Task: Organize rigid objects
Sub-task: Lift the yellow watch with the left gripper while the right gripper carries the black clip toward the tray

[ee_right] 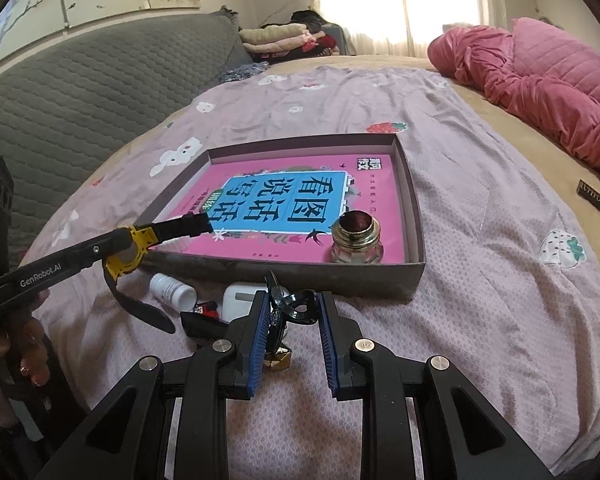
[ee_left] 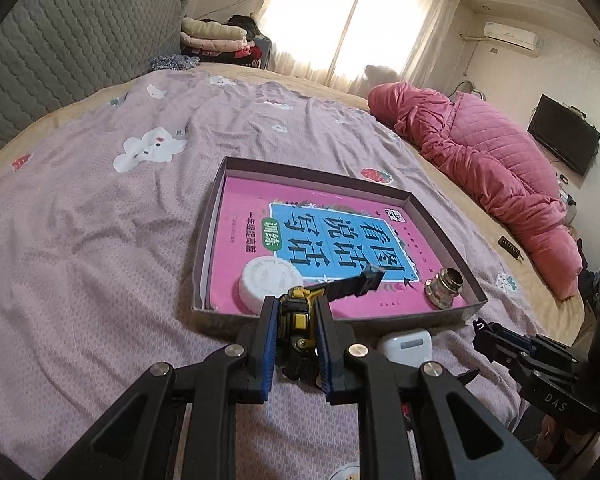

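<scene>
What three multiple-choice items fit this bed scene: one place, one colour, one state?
1. Where does the clear glass bottle with the brass neck stand?
A. In the shallow grey cardboard box, on the book
B. On the bedsheet outside the box
C. On the pink quilt

2. What colour is most of the cover of the book lying in the box?
A. Green
B. Pink
C. Orange

3. What state is the left gripper in?
A. Open and empty
B. Shut on a white round lid
C. Shut on the yellow and black wristwatch

Key: 1 A, the bottle sits inside the box walls, at the near right corner. 2 B, pink surrounds a blue title panel. 3 C, both blue pads press on the watch body and its strap sticks out over the box.
</scene>
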Demonstrator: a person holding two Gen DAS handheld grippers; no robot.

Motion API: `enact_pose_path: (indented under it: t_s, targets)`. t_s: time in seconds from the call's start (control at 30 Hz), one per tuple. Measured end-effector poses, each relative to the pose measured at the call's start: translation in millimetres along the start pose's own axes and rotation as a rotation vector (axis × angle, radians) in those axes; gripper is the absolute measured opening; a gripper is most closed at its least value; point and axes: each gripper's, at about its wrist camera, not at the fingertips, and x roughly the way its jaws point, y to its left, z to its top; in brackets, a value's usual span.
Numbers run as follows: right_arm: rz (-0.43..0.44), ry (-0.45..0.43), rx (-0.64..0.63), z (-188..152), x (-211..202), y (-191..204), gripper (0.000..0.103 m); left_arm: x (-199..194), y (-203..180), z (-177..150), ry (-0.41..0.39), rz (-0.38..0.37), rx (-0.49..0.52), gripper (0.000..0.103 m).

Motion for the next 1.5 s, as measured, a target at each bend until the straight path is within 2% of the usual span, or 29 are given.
enact_pose_path:
  t_s: [0.2,0.6,1.0,1.13,1.5]
  targets:
    - [0.011,0.008,0.019,1,5,-2,0.025,3,-9,0,-0.010,0.028,0.059,0.018]
    - [0.018,-0.003,0.029,4,4,-2,0.025,9,-11,10,-0.021,0.027,0.066,0.018]
    - [0.020,-0.001,0.045,5,7,-5,0.025,17,-8,24,-0.041,-0.001,0.045,0.017]
    - [0.019,-0.007,0.043,7,7,-5,0.025,21,0,28,-0.042,-0.004,0.011,0.017]
    - [0.009,-0.034,-0.008,16,10,2,0.025,25,14,38,-0.064,0.003,-0.039,0.017]
